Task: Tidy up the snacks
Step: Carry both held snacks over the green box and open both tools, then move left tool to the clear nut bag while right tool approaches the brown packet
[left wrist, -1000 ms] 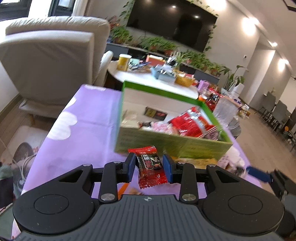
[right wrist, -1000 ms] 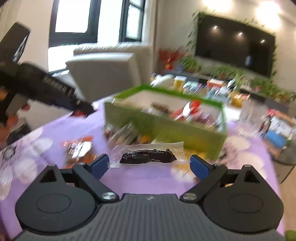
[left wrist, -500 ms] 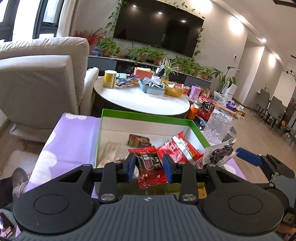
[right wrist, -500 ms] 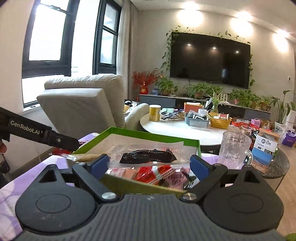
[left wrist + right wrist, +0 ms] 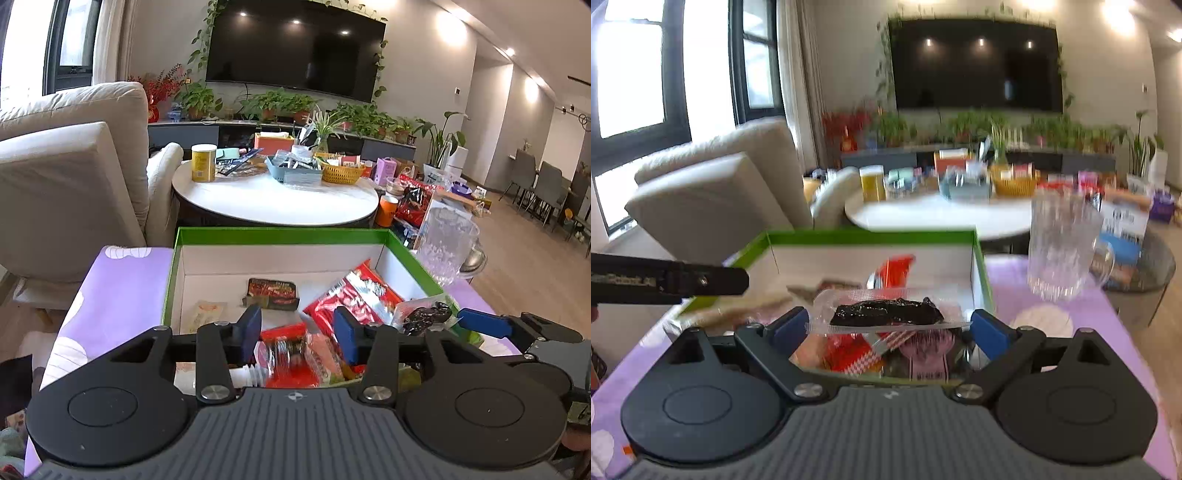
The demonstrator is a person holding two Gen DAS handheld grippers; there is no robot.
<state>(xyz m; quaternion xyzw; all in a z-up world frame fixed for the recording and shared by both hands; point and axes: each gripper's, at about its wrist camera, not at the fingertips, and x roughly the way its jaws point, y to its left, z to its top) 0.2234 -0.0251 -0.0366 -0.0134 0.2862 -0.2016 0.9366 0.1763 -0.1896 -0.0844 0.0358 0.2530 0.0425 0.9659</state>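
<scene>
1 box, 1 glass mug

The table is wearing a purple cloth with white shapes. A green box is sitting directly on it, white inside and holding snack packets. Right of the box, a clear glass mug is standing upright on the table, near the box's right wall but apart from it.

The box had a green rim and white inner walls; the tablecloth was lilac with white blotches. Gripper pads were blue on black arms. The clear packet held a dark, near-black snack; neighbouring wrappers were red.
</scene>
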